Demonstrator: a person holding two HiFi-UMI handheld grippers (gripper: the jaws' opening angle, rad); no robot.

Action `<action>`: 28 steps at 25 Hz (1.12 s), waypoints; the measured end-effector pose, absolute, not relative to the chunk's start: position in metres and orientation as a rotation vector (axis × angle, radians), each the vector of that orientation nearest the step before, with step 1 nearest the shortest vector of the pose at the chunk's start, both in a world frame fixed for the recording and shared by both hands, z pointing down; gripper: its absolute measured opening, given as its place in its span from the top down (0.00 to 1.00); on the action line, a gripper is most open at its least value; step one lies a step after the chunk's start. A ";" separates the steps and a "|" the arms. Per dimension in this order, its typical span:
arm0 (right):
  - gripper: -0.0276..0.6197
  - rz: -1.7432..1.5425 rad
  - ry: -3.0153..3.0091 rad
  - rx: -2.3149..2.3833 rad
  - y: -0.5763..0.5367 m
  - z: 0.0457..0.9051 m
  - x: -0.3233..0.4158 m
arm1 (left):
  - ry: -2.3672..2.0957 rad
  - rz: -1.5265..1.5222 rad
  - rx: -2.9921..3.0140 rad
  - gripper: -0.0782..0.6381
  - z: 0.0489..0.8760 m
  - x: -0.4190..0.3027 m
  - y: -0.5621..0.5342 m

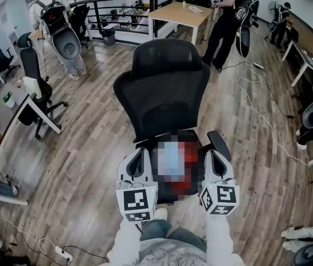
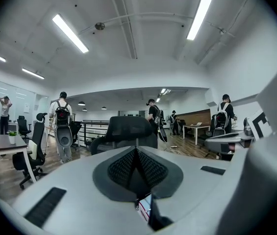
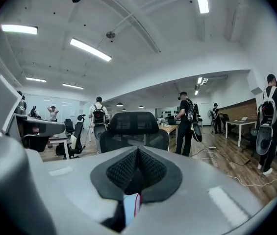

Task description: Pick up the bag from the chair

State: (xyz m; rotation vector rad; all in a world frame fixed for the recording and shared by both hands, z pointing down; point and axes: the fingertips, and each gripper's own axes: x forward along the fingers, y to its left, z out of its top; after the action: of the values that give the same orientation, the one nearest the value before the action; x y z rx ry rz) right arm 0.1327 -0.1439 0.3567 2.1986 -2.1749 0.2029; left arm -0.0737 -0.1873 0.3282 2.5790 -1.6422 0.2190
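The floor is brown wood. A white cable runs across it. A wooden table stands far back, a person in black just beside it. Long lights shine above.

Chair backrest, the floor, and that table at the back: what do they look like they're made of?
Chair backrest: black mesh, matte, in a probably plastic frame; partly see-through from the right gripper view.
Floor: wood or wood-look planks, brown with visible seams, slight sheen.
Table: pale wood-look top, smooth; veneer or laminate, can't tell.
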 end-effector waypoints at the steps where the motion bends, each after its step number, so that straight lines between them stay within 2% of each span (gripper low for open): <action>1: 0.94 0.206 -2.169 2.198 -0.150 0.359 0.133 | -1.636 0.221 2.579 0.88 0.331 -0.074 -0.194; 14: 0.93 0.304 -2.058 2.114 -0.195 0.426 0.163 | -1.547 0.355 2.528 0.88 0.393 -0.049 -0.239; 16: 0.90 0.328 -2.059 2.086 -0.202 0.440 0.168 | -1.527 0.382 2.524 0.88 0.404 -0.040 -0.244; 28: 0.90 0.415 -2.028 1.895 -0.245 0.532 0.215 | -1.445 0.515 2.429 0.88 0.477 0.023 -0.273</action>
State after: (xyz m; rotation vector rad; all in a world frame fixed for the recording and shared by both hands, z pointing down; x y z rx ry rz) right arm 0.2151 -0.2453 0.5320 1.8947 -2.0278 0.4155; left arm 0.0235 -0.2728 0.4767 2.4290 -1.4447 0.5148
